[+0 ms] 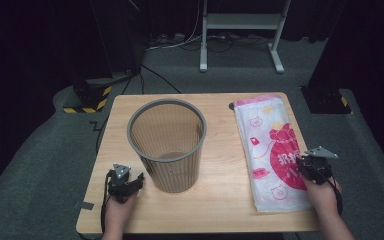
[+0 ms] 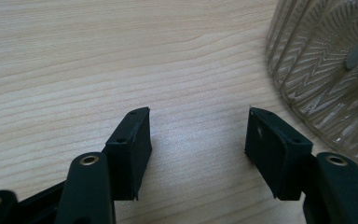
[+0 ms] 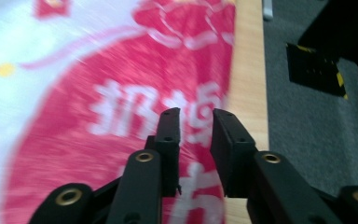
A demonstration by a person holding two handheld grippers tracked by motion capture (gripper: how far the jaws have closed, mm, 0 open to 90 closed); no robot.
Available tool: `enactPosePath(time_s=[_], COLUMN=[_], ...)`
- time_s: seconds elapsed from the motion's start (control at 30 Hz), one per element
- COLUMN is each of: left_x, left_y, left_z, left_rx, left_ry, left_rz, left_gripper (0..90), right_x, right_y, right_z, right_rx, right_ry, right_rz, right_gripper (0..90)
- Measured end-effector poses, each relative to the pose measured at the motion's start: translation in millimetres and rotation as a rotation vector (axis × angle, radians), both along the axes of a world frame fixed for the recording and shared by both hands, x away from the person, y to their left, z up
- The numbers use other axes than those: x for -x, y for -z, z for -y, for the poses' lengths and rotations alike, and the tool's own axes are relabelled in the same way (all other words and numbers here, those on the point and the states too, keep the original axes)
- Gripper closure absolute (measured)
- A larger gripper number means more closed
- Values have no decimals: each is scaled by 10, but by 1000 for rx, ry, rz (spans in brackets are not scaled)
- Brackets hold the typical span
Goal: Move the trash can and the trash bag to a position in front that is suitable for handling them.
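Note:
A grey mesh wastebasket (image 1: 167,145) stands upright left of the middle of the wooden table (image 1: 220,200). Its ribbed wall (image 2: 326,70) rises just to the right of my left gripper (image 2: 198,112). That gripper (image 1: 135,179) rests low over bare wood near the basket's base, open, with nothing between its fingers. A white and pink plastic bag (image 1: 270,140) with a red print lies flat along the table's right side. My right gripper (image 1: 304,165) hovers over the bag's near right part. Its jaws (image 3: 196,112) stand a little apart above the red print (image 3: 121,116), open and holding nothing.
The table's right edge (image 3: 249,70) runs close beside the right gripper, with grey carpet beyond it. A white stand frame (image 1: 240,30) stands behind the table. Black bases with yellow stripes (image 1: 87,97) sit at the far left, and another (image 1: 327,97) at the far right.

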State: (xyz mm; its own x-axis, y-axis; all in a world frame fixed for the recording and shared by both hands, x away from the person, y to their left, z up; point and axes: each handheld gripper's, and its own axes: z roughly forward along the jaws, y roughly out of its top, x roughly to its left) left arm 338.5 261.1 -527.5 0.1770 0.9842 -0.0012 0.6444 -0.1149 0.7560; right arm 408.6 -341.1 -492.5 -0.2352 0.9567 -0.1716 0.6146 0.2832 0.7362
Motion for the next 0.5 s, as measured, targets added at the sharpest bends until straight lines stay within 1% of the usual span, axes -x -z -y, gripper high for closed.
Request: enactPosePath(time_s=[0.03,0.1,0.13,0.17,0.2,0.23,0.27,0.3,0.33,0.4,0.47,0.5], left_x=[0,1,1,2,2,2,2,2,2,2,2,3], left_y=[0,0,0,0,0,0,-1,0,-1,0,0,-2], left_z=[0,0,0,0,0,0,-1,-2,-2,-2,-1,0], left_rx=[0,1,1,1,1,1,2,1,2,1,2,0], left_ry=[0,-1,-1,0,0,0,0,1,2,2,2,8], left_rz=[0,1,1,0,0,0,0,0,-1,0,0,0], left_gripper=[402,402,402,403,403,402,402,402,402,402,403,412], right_x=[30,79,79,157,189,189,245,269,283,314,327,332], right_y=[-42,-72,-72,-56,-41,-41,-21,-15,-11,-2,0,-1], right_z=[-49,-147,-147,-337,-436,-436,-640,-746,-828,-1092,-1318,-1397], right_rx=[-8,-35,-35,-54,-63,-63,-90,-100,-111,-138,-149,-151], right_ry=[-10,-28,-28,-67,-84,-84,-116,-132,-144,-189,-236,-252], right_rz=[8,9,9,-2,-7,-7,-14,-12,-14,-19,-17,-12], right_gripper=[685,653,653,647,647,647,642,640,633,617,615,616])
